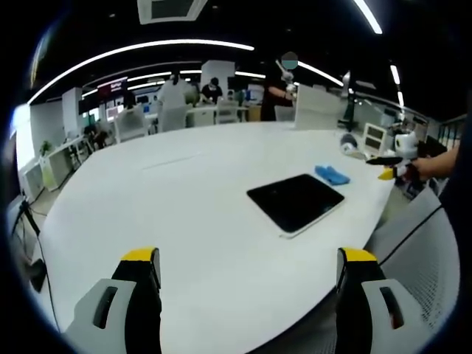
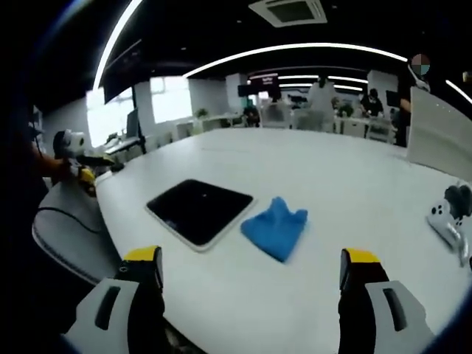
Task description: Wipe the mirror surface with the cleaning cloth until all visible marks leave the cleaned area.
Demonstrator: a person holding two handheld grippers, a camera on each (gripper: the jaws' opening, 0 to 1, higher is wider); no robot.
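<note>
A dark rectangular mirror (image 1: pixel 296 201) with a pale rim lies flat on the white table (image 1: pixel 184 192); in the right gripper view the mirror (image 2: pixel 200 209) lies left of centre. A crumpled blue cleaning cloth (image 2: pixel 275 228) rests on the table just beside the mirror, and the cloth (image 1: pixel 332 175) shows beyond the mirror in the left gripper view. My left gripper (image 1: pixel 248 274) is open above the near table edge, well short of the mirror. My right gripper (image 2: pixel 251 274) is open too, a little short of the cloth, and that gripper (image 1: pixel 389 167) shows at the far right of the left gripper view.
A white and grey device (image 2: pixel 451 212) lies on the table at the right. My left gripper (image 2: pixel 87 168) shows at the far left, held by a hand. Desks, chairs and several people stand in the office behind. The table edge curves close to both grippers.
</note>
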